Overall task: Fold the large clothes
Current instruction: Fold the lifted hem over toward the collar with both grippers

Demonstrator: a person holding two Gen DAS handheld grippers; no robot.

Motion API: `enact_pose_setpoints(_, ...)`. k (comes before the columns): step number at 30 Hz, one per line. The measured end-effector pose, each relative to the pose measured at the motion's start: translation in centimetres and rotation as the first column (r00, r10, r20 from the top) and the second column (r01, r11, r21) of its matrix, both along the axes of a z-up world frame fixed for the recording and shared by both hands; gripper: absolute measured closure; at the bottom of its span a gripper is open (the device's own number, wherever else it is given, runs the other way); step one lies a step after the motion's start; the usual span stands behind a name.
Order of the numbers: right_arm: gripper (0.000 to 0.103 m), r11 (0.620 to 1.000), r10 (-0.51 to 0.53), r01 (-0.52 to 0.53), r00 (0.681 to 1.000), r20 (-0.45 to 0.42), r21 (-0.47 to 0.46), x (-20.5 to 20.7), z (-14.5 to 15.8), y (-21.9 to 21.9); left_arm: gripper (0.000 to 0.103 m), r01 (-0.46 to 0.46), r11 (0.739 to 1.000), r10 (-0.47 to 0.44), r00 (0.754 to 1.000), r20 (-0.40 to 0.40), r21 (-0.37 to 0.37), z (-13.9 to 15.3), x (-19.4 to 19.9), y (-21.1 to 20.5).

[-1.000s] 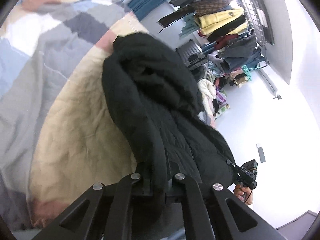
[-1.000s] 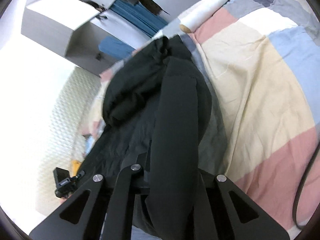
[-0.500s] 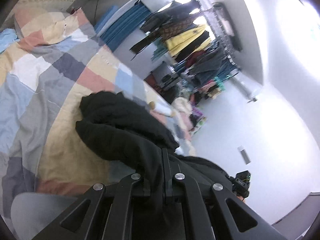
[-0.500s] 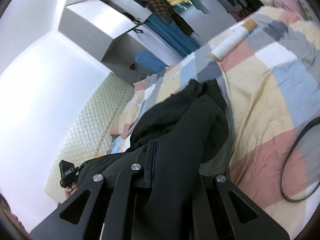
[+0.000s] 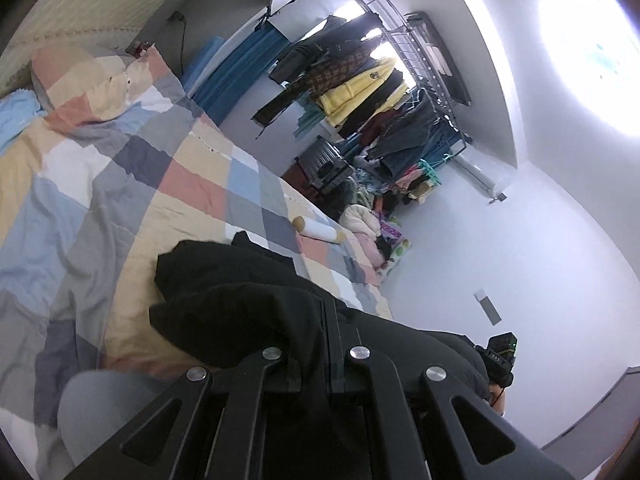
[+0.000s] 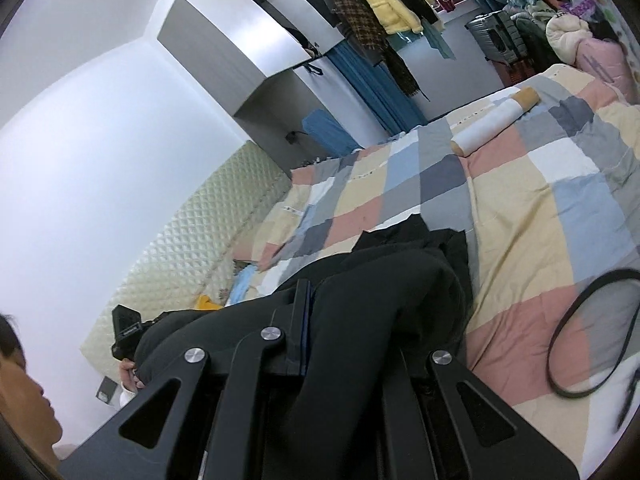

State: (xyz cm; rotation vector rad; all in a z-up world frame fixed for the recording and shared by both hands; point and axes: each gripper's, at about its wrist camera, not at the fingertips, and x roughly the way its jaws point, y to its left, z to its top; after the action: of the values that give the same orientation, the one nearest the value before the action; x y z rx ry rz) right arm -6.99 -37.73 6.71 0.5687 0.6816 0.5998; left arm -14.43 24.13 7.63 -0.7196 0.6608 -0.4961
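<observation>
A large black garment (image 5: pixel 240 304) is lifted between my two grippers above a patchwork bed cover (image 5: pixel 120 184). My left gripper (image 5: pixel 330 320) is shut on its edge, with the cloth draped over the fingers. In the right wrist view the same black garment (image 6: pixel 380 280) hangs over my right gripper (image 6: pixel 302 304), which is shut on a fold of it. The garment's far end still trails onto the bed cover (image 6: pixel 520 208). The other gripper (image 5: pixel 498 354) shows at the right of the left wrist view, and at the lower left of the right wrist view (image 6: pixel 126 330).
A white roll with brown ends (image 6: pixel 494 120) lies on the bed's far side. A black hoop with mesh (image 6: pixel 592 328) lies on the cover at the right. A rack of hanging clothes (image 5: pixel 360 88) and a suitcase (image 5: pixel 324 164) stand beyond the bed. A padded headboard (image 6: pixel 192 248) is at the left.
Both grippers have risen and tilted up with the black garment. It has lifted off the bed, and more of the room shows.
</observation>
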Motion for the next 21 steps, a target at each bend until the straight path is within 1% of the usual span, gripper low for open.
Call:
enact_pose_setpoints(5, 0.095, 0.999, -0.036, 0.036, 0.999, -0.024, -0.033, 5.8, 0.0, -0.1, 0.099, -0.023, 0.992, 0.021, 1.0, 0.02, 0.126, 1.5, 4.6, -1.5)
enact_pose_setpoints(7, 0.095, 0.996, -0.077, 0.075, 0.996, -0.037, -0.053, 8.2, 0.0, -0.1, 0.099, -0.03, 0.984, 0.027, 0.999, 0.022, 0.175, 2.2, 7.5, -2.3)
enact_pose_setpoints(8, 0.095, 0.993, -0.101, 0.098, 0.994, -0.039, -0.068, 9.4, 0.0, 0.0, 0.099, -0.041, 0.977, 0.037, 0.999, 0.021, 0.211, 2.6, 9.3, -2.7)
enact_pose_setpoints(10, 0.095, 0.987, -0.126, 0.122, 0.992, -0.03, -0.1, 11.4, 0.2, 0.3, 0.099, -0.053, 0.974, 0.054, 0.999, 0.002, 0.222, 2.8, 12.4, -3.1)
enact_pose_setpoints(11, 0.095, 0.983, -0.142, 0.139, 0.99, -0.021, -0.12, 12.8, 0.1, 0.4, 0.099, -0.058, 0.967, 0.06, 0.998, 0.001, 0.247, 3.1, 13.9, -3.4)
enact_pose_setpoints(12, 0.095, 0.979, -0.162, 0.158, 0.986, -0.024, -0.128, 14.2, -0.1, 0.5, 0.099, -0.066, 0.956, 0.067, 0.998, 0.006, 0.285, 3.3, 15.3, -3.8)
enact_pose_setpoints(13, 0.095, 0.977, -0.17, 0.165, 0.985, -0.022, -0.137, 15.4, -0.4, 0.6, 0.099, -0.08, 0.94, 0.08, 0.997, 0.014, 0.333, 3.3, 17.0, -4.4)
enact_pose_setpoints(14, 0.095, 0.974, -0.174, 0.17, 0.985, -0.017, -0.148, 16.3, -0.5, 0.8, 0.099, -0.091, 0.93, 0.093, 0.996, 0.011, 0.355, 3.1, 18.3, -4.8)
enact_pose_setpoints(15, 0.095, 0.971, -0.182, 0.177, 0.983, -0.016, -0.161, 17.3, -0.7, 1.0, 0.099, -0.099, 0.92, 0.107, 0.994, -0.001, 0.38, 2.7, 19.8, -5.2)
enact_pose_setpoints(16, 0.095, 0.965, -0.184, 0.178, 0.983, -0.015, -0.194, 18.7, -1.1, 1.4, 0.099, -0.106, 0.902, 0.126, 0.992, -0.02, 0.418, 2.1, 21.8, -5.7)
enact_pose_setpoints(18, 0.095, 0.951, -0.181, 0.171, 0.983, -0.016, -0.258, 20.8, -1.7, 2.2, 0.099, -0.116, 0.882, 0.148, 0.988, -0.036, 0.456, 1.1, 24.3, -6.3)
enact_pose_setpoints(21, 0.095, 0.922, -0.185, 0.167, 0.982, -0.02, -0.35, 23.7, -2.9, 3.4, 0.098, -0.127, 0.854, 0.193, 0.978, -0.08, 0.505, -1.4, 28.4, -7.2)
